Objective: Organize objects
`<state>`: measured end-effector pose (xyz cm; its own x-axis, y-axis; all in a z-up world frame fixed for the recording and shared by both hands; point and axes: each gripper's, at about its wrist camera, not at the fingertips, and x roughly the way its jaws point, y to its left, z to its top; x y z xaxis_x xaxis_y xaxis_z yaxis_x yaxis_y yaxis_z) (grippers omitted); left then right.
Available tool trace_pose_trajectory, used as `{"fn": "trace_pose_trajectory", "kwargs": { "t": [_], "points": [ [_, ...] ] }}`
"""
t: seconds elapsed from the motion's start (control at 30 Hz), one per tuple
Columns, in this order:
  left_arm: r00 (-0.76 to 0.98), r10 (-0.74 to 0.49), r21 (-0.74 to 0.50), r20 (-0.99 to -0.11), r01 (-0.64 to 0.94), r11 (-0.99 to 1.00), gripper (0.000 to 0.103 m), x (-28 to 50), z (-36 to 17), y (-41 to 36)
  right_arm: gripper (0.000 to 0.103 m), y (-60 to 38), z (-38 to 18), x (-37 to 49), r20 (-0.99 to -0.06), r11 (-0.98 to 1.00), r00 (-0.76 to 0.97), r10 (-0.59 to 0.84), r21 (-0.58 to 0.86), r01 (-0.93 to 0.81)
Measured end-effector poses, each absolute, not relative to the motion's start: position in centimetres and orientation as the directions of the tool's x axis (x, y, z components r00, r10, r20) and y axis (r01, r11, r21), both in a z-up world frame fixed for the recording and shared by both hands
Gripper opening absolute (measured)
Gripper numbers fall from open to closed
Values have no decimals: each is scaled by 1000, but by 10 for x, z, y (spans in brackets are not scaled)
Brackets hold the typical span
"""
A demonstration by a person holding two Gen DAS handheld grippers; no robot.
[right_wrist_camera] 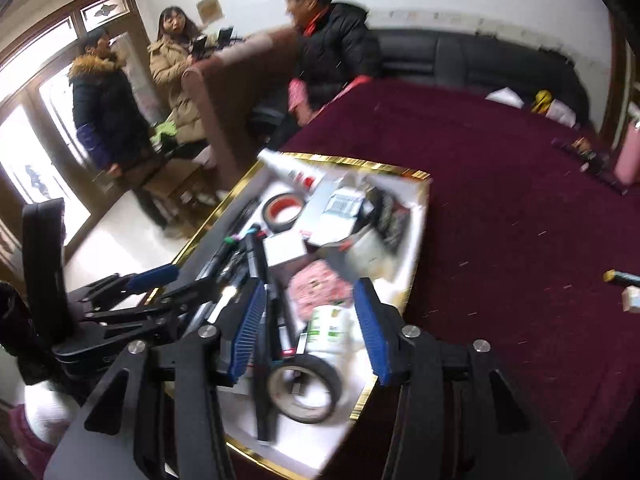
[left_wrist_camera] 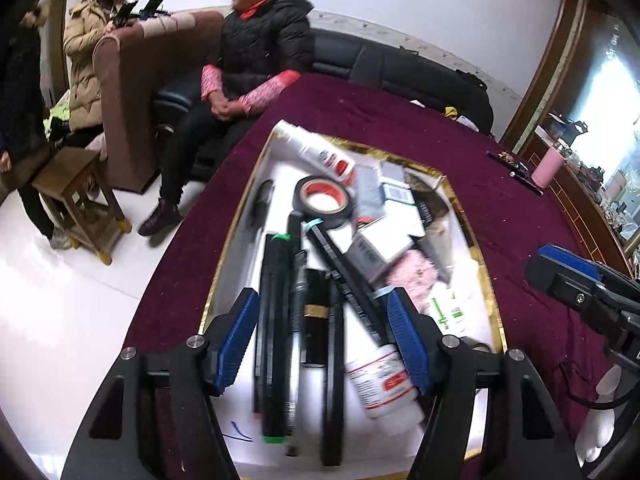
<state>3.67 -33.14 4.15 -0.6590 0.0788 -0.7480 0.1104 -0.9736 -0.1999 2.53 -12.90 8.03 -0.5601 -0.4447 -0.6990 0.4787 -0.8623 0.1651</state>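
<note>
A white box with a gold rim [left_wrist_camera: 486,276] sits on the maroon cloth, full of small items. Among them are a black tape roll with a red core [left_wrist_camera: 322,200], a white tube [left_wrist_camera: 316,148], black markers [left_wrist_camera: 276,332], a white pill bottle [left_wrist_camera: 380,380] and a pink pack [left_wrist_camera: 412,276]. My left gripper [left_wrist_camera: 324,324] hangs open above the markers, gripping nothing. My right gripper [right_wrist_camera: 310,320] is also open and empty, over a second black tape roll [right_wrist_camera: 300,388] and a green-labelled bottle [right_wrist_camera: 330,328] at the box's near corner [right_wrist_camera: 360,400]. Each gripper shows in the other's view, the right one [left_wrist_camera: 568,272] and the left one [right_wrist_camera: 152,276].
Maroon cloth [right_wrist_camera: 500,220] covers the table to the right of the box. A dark tube [right_wrist_camera: 624,278] and a small box [right_wrist_camera: 632,300] lie loose on it, and a pink cup [left_wrist_camera: 546,168] stands by dark pens [left_wrist_camera: 516,172]. People sit and stand beyond the far left edge, near a wooden stool [left_wrist_camera: 76,196].
</note>
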Motion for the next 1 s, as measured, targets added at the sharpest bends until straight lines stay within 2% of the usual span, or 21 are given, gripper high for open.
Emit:
{"fn": "trace_pose_trajectory", "kwargs": {
  "t": [0.2, 0.53, 0.63, 0.7, 0.87, 1.0],
  "points": [
    [-711, 50, -145, -702, 74, -987, 61, 43, 66, -297, 55, -94, 91, 34, -652, -903, -663, -368, 80, 423],
    [-773, -3, -54, -635, 48, -997, 62, 45, 98, -229, 55, -20, 86, 28, -652, -950, -707, -274, 70, 303],
    [-809, -84, -1, -581, 105, -995, 62, 49, 109, -211, 55, -2, 84, 29, -656, -957, -710, -258, 76, 279],
    [-829, -163, 60, -534, 155, -986, 71, 53, 118, -199, 55, 6, 83, 29, -654, -960, -714, -251, 72, 271],
    [-833, -364, 192, -418, 310, -931, 72, 64, 134, -176, 55, 17, 84, 30, -640, -961, -727, -249, 71, 267],
    [-825, -379, 181, -420, 333, -925, 74, 70, 136, -176, 55, 14, 82, 33, -634, -959, -731, -253, 62, 278]
  ]
}}
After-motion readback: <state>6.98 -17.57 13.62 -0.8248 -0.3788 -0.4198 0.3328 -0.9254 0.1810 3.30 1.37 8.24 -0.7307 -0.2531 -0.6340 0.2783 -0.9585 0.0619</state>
